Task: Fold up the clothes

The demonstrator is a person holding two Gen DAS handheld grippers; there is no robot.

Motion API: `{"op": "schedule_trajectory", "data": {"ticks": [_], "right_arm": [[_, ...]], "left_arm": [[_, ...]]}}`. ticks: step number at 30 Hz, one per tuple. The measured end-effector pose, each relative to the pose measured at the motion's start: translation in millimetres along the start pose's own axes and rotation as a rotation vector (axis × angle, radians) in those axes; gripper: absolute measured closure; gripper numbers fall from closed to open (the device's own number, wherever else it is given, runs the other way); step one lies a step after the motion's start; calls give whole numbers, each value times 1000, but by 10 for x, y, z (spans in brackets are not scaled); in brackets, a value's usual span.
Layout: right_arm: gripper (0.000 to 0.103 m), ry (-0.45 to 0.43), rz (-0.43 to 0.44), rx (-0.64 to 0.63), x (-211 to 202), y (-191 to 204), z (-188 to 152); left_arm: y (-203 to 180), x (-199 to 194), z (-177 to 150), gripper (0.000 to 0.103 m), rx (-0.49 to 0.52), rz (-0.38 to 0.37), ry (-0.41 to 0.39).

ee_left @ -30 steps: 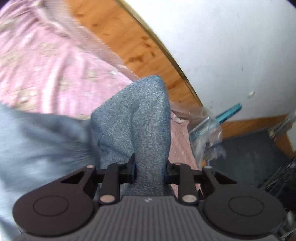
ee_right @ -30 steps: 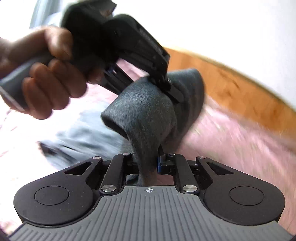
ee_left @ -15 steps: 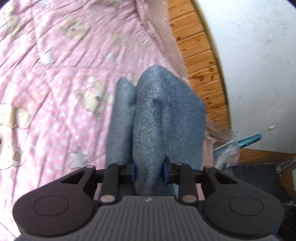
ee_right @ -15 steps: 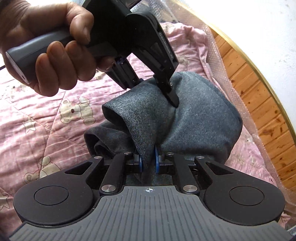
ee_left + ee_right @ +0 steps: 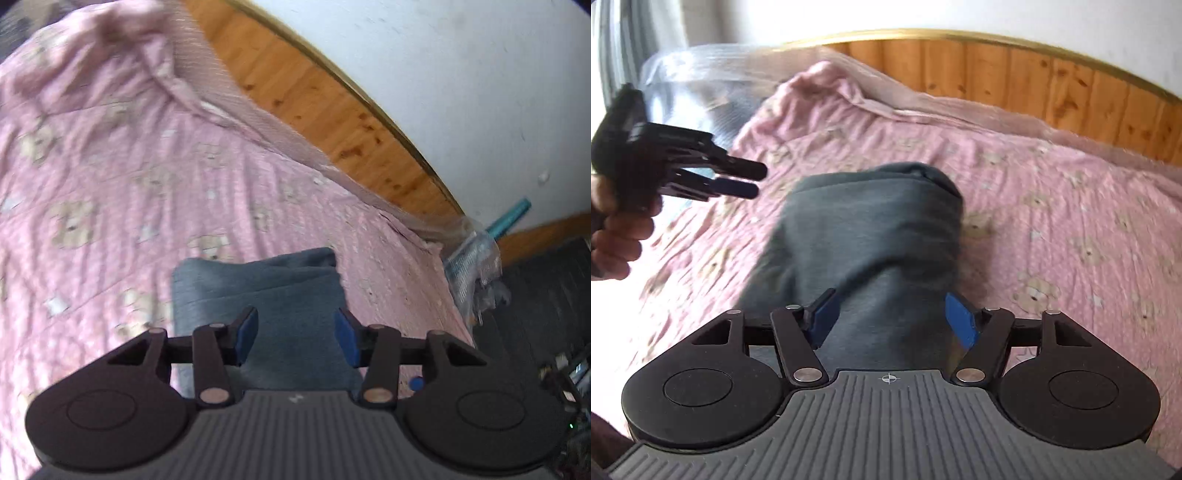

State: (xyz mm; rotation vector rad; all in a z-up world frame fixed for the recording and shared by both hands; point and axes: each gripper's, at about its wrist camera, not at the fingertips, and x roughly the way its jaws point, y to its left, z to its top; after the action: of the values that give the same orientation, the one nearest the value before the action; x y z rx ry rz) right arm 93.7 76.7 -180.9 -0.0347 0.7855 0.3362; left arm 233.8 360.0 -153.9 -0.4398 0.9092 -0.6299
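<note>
- Grey garment [image 5: 871, 229] lies folded in a thick bundle on the pink bedspread [image 5: 1052, 192], near the wooden headboard [image 5: 1015, 70].
- Likely soft, limp and light; layers could slide apart, so a hold through all layers at a folded edge looks safest.
- Left gripper [image 5: 297, 334] and right gripper [image 5: 892, 315]: jaws opening, cloth between the blue pads but not pressed.
- Right wrist view alone shows the person's hand [image 5: 617, 229] carrying the left gripper clear of the bundle's left; left wrist view alone shows a plastic bag [image 5: 472, 262] at the bed's far right corner.
</note>
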Motion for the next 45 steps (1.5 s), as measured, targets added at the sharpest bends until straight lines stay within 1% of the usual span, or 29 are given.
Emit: {"op": "schedule_trajectory", "data": {"ticks": [1,3,4,6,7,10,12,13,14,15,16,17,19,22,24,25,26,27,29,30,31,34,37,39,40,41,42,43,45], "right_arm": [[52,-2,-8,35,81,-102,-21],[54,-4,7,52,241,-123,-113],[55,12,16,50,346,-103,-156],[56,60,27,58,601,-87,-292],[54,64,36,86,649,-128,-405],[49,77,80,208,693,-336,-609],[46,103,122,268,630,-481,-570],[41,116,143,293,598,-550,-543],[39,106,155,315,552,-628,-490],[31,82,162,334,497,-710,-423],[18,58,169,351,458,-787,-366],[14,34,178,365,427,-859,-315],[12,53,219,391,520,-967,-274],[14,142,300,417,847,-987,-364],[15,179,350,428,1022,-972,-436],[20,169,367,428,1038,-944,-456],[28,175,389,432,1062,-919,-461],[43,193,399,437,1092,-894,-458],[55,208,398,423,1081,-886,-392],[65,217,407,410,1043,-917,-319],[86,226,415,396,1006,-949,-246],[92,247,440,252,723,-1257,263],[93,278,397,29,570,-1643,859],[91,271,309,-31,688,-1941,1141],[84,267,268,-29,794,-2089,1237],[72,267,221,-5,912,-2237,1280],[49,263,157,49,982,-2375,1259],[49,257,83,115,1018,-2508,1218],[51,198,32,265,810,-2696,1030]], "left_arm": [[-102,180,68,55,50,8,16],[-192,638,78,56,115,78,78],[-133,837,74,59,113,115,104],[88,1120,9,80,88,181,126],[186,1236,-12,84,75,209,130],[267,1248,93,85,15,300,124],[242,1028,165,80,-29,278,97],[215,834,183,70,-37,260,60],[195,644,189,54,-44,249,25],[197,467,148,44,-48,265,0],[200,290,106,32,-52,281,-25],[216,137,55,29,-58,298,-41],[334,100,-128,29,-106,315,-5],[576,235,-429,29,-222,266,61],[648,378,-569,30,-254,245,60],[647,390,-590,28,-256,217,28],[648,407,-607,44,-263,192,1],[652,443,-610,52,-288,174,-3],[607,446,-620,70,-314,158,-15],[556,408,-630,74,-330,160,-22],[488,358,-644,79,-359,160,-30],[2,228,-732,82,-425,140,-49],[-568,429,-890,77,-458,143,-34],[-754,736,-988,70,-479,204,-12],[-779,860,-1035,69,-463,252,0],[-804,984,-1082,69,-447,300,12],[-827,1079,-1122,68,-432,337,21],[-842,1060,-1131,68,-423,333,19],[-878,934,-1129,66,-406,295,-8]]}}
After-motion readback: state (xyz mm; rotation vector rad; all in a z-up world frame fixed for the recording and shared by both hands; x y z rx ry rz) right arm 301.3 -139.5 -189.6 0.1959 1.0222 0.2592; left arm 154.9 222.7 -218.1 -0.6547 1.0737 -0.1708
